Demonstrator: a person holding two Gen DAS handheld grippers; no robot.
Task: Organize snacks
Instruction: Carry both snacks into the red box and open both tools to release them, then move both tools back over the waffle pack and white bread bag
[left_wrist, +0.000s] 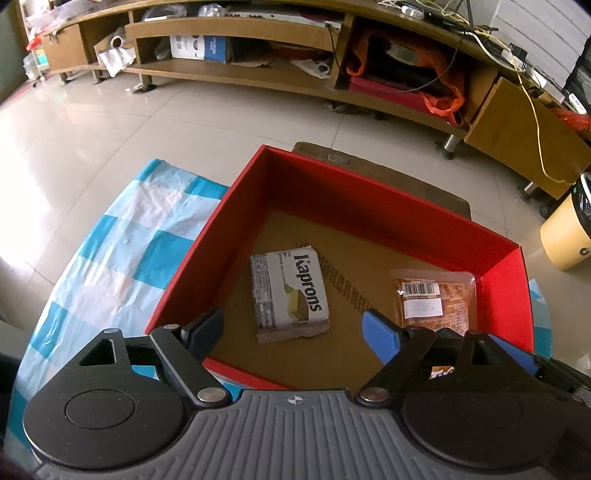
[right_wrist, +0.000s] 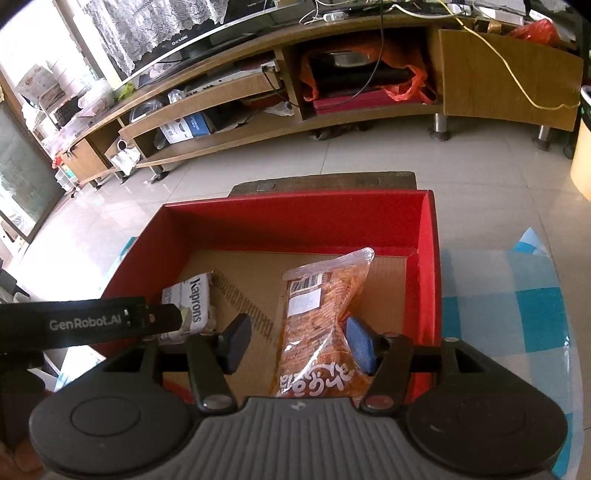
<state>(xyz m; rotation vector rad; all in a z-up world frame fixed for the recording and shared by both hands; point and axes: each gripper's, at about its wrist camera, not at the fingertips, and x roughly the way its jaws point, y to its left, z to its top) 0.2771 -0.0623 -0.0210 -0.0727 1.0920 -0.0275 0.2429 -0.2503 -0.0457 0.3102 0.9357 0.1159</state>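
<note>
The grey Kaprons pack (left_wrist: 290, 291) lies flat on the brown cardboard floor of the red box (left_wrist: 369, 206), toward its left side, black lettering running along its length and a small picture of a layered wafer near one end; a torn strip of cardboard shows at its near edge. Well apart from it, toward the box's right wall, is the orange snack bag (right_wrist: 325, 325): clear plastic packed with reddish-orange strips, a white barcode label near the top and white script printed low down. In the right wrist view the bag stands tilted between the spread fingers of the right hand-held gripper (right_wrist: 301, 341), its blue pad (right_wrist: 360, 343) touching the bag's side while the other finger stands clear, so the grip is released. The left hand-held gripper (left_wrist: 293, 334) hangs over the box's near edge, fingers wide and holding nothing. The box sits on a surface covered in blue-and-white checked plastic (left_wrist: 122, 243).
</note>
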